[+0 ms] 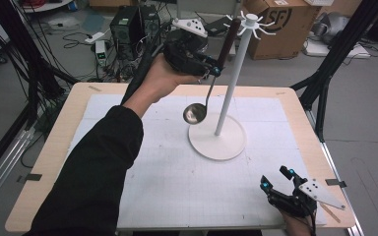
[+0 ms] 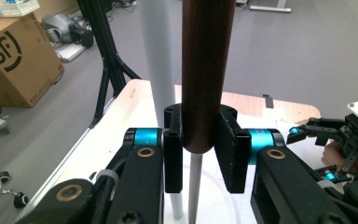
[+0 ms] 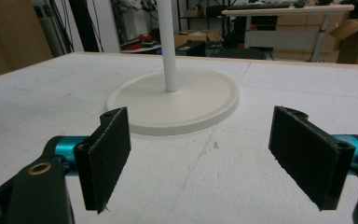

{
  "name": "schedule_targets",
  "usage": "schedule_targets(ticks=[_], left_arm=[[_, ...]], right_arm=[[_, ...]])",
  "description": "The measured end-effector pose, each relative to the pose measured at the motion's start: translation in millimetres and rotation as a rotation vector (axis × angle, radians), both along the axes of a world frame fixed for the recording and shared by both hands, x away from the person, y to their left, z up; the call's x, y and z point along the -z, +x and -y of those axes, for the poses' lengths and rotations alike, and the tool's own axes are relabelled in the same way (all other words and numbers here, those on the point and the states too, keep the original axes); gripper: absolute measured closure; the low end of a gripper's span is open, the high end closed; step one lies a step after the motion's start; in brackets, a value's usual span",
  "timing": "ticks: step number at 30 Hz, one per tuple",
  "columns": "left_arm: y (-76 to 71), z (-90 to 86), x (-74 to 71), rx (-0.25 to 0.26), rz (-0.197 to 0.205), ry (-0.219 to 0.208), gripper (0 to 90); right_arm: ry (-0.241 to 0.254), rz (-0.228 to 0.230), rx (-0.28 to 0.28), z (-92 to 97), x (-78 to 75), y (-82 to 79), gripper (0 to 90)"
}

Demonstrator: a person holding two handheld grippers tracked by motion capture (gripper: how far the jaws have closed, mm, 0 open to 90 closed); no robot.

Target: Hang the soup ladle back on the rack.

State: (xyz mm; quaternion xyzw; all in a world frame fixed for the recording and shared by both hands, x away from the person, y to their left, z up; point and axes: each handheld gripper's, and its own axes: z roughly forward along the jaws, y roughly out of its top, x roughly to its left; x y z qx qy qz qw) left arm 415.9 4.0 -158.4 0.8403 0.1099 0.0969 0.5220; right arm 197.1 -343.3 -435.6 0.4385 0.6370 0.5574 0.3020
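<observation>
Ladle [image 1: 195,113] in hand, we have it lifted high beside the white stand [image 1: 229,86] near the upper centre of the high view. Our left gripper [image 1: 215,68] has its 2 jaws clamped on the dark wooden handle [image 2: 205,70], with the bowl dangling low above the stand's round base [image 1: 226,142]. The handle's top sits close to the hooks [image 1: 252,22] at the crown, but whether it has caught 1 we cannot tell. We judge hanging as the likely goal, so seating and release remain. Our right gripper [image 3: 200,154] rests at the lower right of the high view on the white mat [image 1: 162,182], jaws spread wide and empty.
</observation>
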Motion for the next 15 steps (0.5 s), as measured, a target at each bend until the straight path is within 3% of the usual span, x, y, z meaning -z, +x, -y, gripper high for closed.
schedule_targets(ticks=[7, 15], left_arm=[[-3.4, 3.4, 2.8, -0.029, 0.007, 0.031, 74.0], [-13.6, 4.5, 1.3, -0.035, 0.018, 0.036, 74.0]], right_arm=[[-0.006, 0.005, -0.002, 0.5, -1.0, -0.7, 19.6], [-0.002, 0.008, -0.006, -1.1, -1.5, -1.4, 19.6]])
